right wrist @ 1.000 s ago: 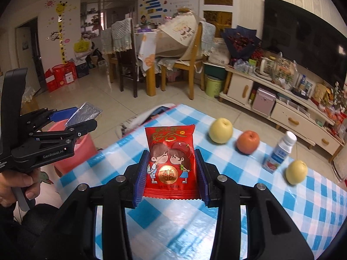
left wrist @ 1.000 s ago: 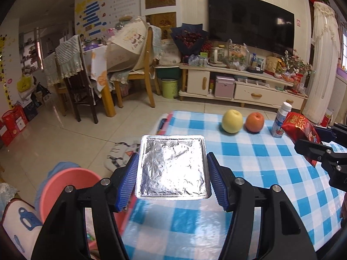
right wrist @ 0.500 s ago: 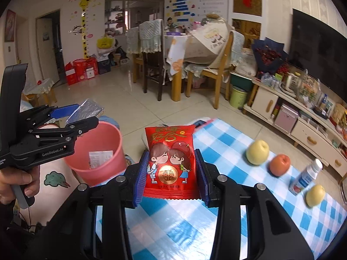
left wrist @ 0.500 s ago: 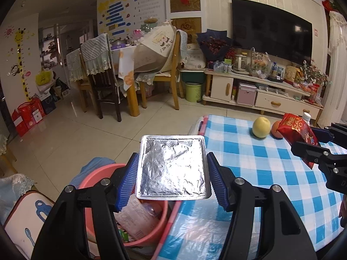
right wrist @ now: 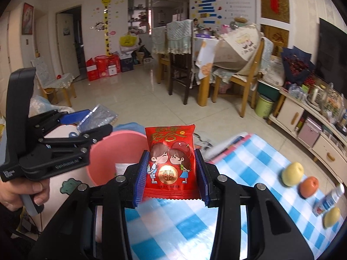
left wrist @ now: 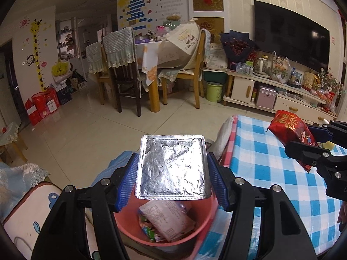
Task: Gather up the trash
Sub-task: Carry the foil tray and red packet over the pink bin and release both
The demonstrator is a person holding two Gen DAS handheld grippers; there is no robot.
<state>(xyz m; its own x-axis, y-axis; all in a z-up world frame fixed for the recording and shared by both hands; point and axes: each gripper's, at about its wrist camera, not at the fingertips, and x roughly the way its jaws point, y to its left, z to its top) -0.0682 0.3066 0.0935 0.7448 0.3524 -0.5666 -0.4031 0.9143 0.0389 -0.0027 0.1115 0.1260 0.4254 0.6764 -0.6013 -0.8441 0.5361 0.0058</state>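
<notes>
My left gripper [left wrist: 172,177] is shut on a flat silver foil packet [left wrist: 172,166] and holds it right above the pink trash bucket [left wrist: 164,236], which has several wrappers inside. My right gripper [right wrist: 171,171] is shut on a red snack bag [right wrist: 170,160] with a cartoon couple, over the left edge of the blue checked table [right wrist: 195,223]. The bucket [right wrist: 106,158] stands just beyond and left of that edge. The left gripper [right wrist: 91,125] with the foil shows at the left of the right wrist view; the red bag [left wrist: 292,134] shows at the right of the left wrist view.
Two yellow fruits [right wrist: 291,173], an orange one [right wrist: 309,186] and a small white bottle [right wrist: 329,199] sit at the table's right side. A cushioned seat [left wrist: 32,212] is left of the bucket. Dining chairs [left wrist: 121,73] and a TV cabinet [left wrist: 271,95] stand across the tiled floor.
Both grippers have swung left from over the table toward the bucket. The foil packet now hangs over the bucket's opening, and the red bag has reached the table's left edge.
</notes>
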